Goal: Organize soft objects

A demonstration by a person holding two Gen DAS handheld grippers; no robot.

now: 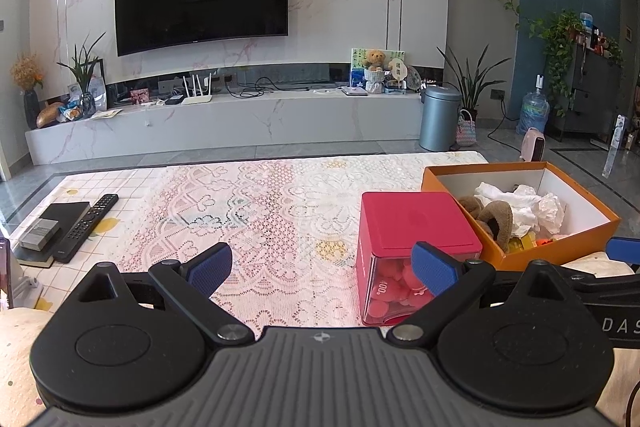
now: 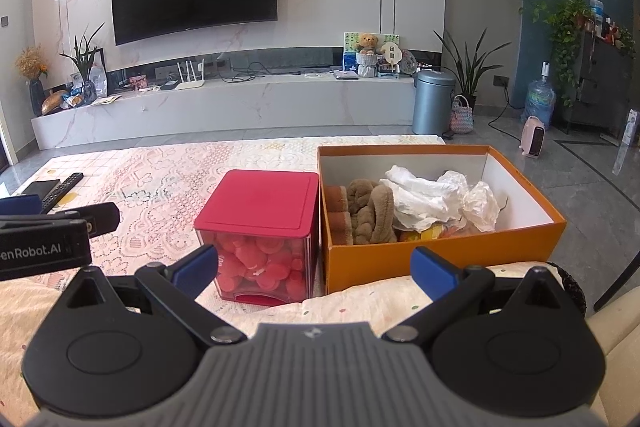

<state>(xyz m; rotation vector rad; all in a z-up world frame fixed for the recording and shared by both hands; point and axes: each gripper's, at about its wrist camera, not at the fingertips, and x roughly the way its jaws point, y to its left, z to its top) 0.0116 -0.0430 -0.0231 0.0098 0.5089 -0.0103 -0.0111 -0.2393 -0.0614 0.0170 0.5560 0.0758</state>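
The brown plush things point(image 2: 370, 211) lie in the orange box point(image 2: 440, 259), partly under crumpled white wrap point(image 2: 432, 195), so their shape is hard to tell. Yellow and orange bits point(image 2: 424, 234) peek out below the wrap, too hidden to name. The right tool's finger point(image 1: 434, 269) covers part of the red container point(image 1: 404, 227). A dark book point(image 1: 48, 227) is partly under a remote point(image 1: 86, 227).

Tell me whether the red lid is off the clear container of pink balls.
No. In the right wrist view the red lid sits flat and closed on the clear container, beside the orange box.
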